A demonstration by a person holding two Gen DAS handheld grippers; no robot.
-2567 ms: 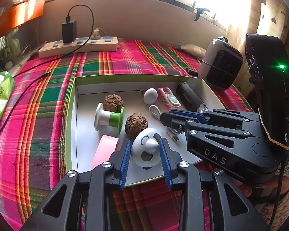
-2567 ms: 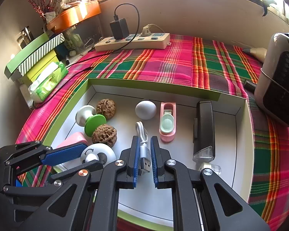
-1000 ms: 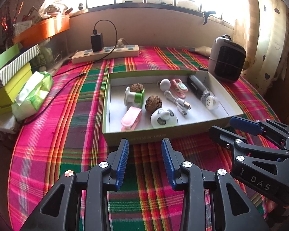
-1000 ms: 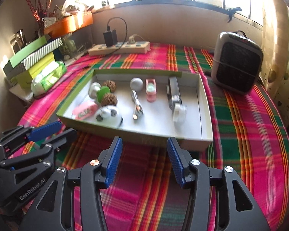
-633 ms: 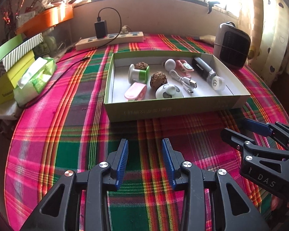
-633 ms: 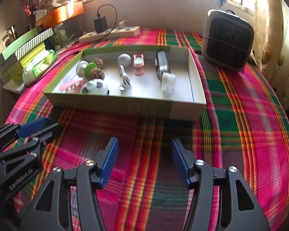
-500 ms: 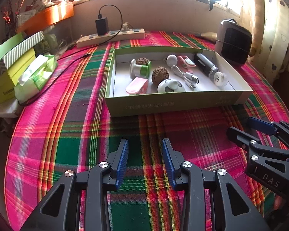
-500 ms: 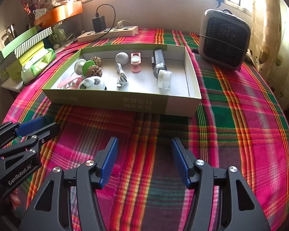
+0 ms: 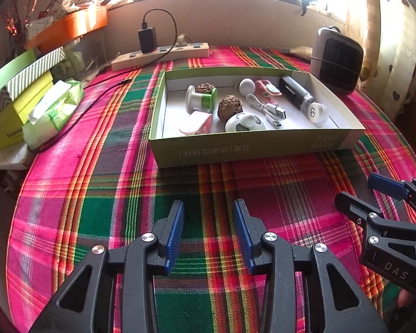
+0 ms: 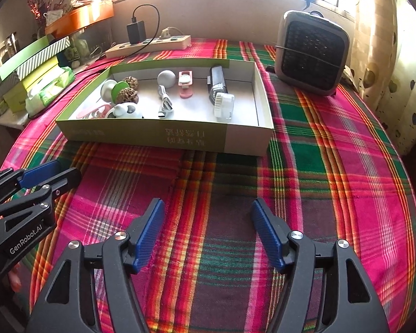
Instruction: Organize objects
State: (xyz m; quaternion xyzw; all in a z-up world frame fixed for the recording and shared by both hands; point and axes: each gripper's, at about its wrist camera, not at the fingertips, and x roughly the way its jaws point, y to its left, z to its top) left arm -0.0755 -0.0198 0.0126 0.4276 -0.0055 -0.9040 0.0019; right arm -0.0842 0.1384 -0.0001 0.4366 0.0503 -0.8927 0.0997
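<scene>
A shallow green box [image 9: 252, 149] [image 10: 163, 136] sits on the plaid cloth and holds several small items: two walnuts [image 9: 229, 105], a green and white spool [image 9: 201, 100], a pink case [image 9: 195, 122], a white round gadget [image 9: 244, 122], a USB cable [image 9: 271, 109], a white ball [image 9: 246, 85] and a black cylinder device [image 9: 296, 94]. My left gripper [image 9: 208, 230] is open and empty, above the cloth well in front of the box. My right gripper [image 10: 208, 230] is open wide and empty, also in front of the box.
A grey fan heater [image 10: 312, 55] stands right of the box. A power strip with a charger [image 9: 160, 54] lies behind it. Green boxes and a tissue pack [image 9: 52, 111] sit at the left edge. The round table drops off near the grippers.
Both grippers let go of items inside the box, opened, and drew back toward the near table edge. The box now lies farther away in both views.
</scene>
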